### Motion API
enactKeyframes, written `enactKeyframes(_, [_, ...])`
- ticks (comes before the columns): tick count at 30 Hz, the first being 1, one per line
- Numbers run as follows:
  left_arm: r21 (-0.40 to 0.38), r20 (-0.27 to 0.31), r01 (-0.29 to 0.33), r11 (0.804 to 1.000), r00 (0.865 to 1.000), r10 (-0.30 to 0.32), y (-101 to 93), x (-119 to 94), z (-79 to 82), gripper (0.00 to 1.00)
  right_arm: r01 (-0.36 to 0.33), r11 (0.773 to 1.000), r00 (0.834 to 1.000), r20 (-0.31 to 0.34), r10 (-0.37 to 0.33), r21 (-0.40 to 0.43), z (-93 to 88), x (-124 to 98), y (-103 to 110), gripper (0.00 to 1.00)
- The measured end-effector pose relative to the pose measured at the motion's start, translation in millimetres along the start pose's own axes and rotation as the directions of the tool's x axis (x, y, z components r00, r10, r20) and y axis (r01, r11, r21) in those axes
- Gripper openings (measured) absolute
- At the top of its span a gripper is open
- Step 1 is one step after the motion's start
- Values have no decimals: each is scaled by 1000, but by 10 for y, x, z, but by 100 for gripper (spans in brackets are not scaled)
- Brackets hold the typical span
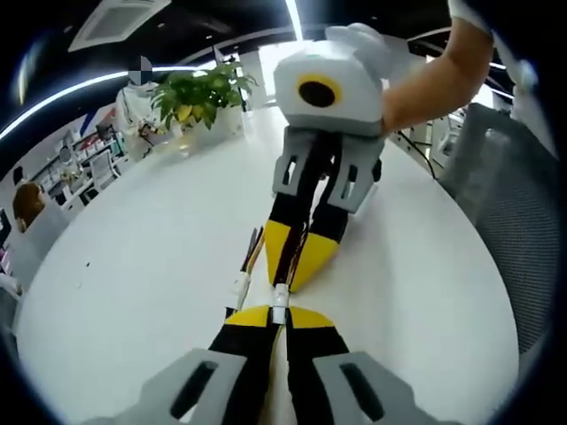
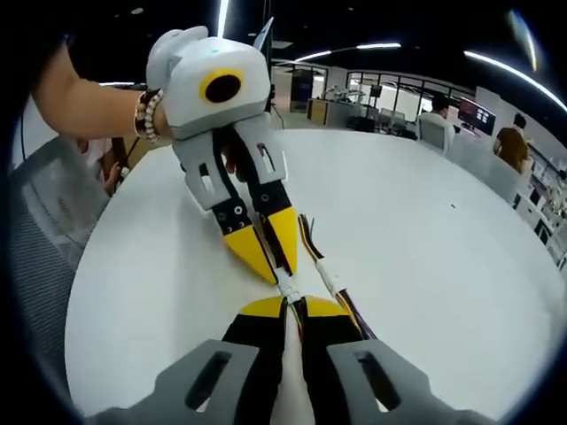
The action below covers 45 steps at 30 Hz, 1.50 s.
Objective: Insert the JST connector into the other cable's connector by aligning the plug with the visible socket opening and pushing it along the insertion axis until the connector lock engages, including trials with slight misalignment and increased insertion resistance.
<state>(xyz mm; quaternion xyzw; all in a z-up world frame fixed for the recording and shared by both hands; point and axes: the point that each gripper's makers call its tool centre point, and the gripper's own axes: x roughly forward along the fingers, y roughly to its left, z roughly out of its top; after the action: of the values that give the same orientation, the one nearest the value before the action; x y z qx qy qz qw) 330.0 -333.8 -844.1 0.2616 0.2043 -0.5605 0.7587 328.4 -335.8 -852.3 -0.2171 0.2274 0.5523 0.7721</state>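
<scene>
White JST connector point(image 1: 280, 304) sits pinched at the tips of the left gripper point(image 1: 277, 316), jaws closed on it. Directly ahead, tip to tip, the right gripper point(image 2: 293, 308) is clamped on the other cable's connector point(image 2: 285, 285). A second connector point(image 1: 240, 288) lies just beside them on the white table point(image 1: 133, 292).

Open office — desks point(image 2: 372, 113), monitors point(image 2: 468, 113), ceiling striplights point(image 2: 379, 45)

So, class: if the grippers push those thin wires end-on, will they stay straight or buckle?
Probably buckle: the wires look thin and bow loosely across the white table. The short white connector looks rigid. Each gripper seems to pinch close to it, likely limiting bending.
</scene>
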Motion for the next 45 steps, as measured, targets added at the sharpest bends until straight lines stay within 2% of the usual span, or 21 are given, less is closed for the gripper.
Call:
enactKeyframes(11, [1,-12,-7,1000,1000,7,7,14,-12,1,14,997,1000,4,-14,-71,1,0,-11,4])
enactKeyframes(18, [-10,-13,-12,1000,1000,12,21,24,-14,1,18,999,1000,25,-17,-44,-1,-5,-14,4])
enactKeyframes(20, [-41,-12,-19,999,1000,19,26,26,-18,1,19,999,999,34,-18,-34,-2,-8,-19,4])
enactKeyframes(23, [-65,2,-29,997,1000,29,34,23,-22,1,13,997,998,58,-17,73,-10,-8,-33,5])
enactKeyframes(28, [-89,27,-44,995,999,47,48,19,-28,1,40,999,997,72,-42,25,-11,-16,-37,7])
enactKeyframes(32, [-113,49,-46,993,997,52,61,18,-35,1,44,997,996,76,-49,64,-14,-18,-55,7])
enactKeyframes(37, [-100,48,-71,992,996,76,95,18,-29,6,54,997,995,78,-59,63,-18,-25,-54,7])
enactKeyframes(45, [-104,51,-82,991,995,88,95,14,-31,6,69,995,993,87,-76,75,-40,-72,-75,10])
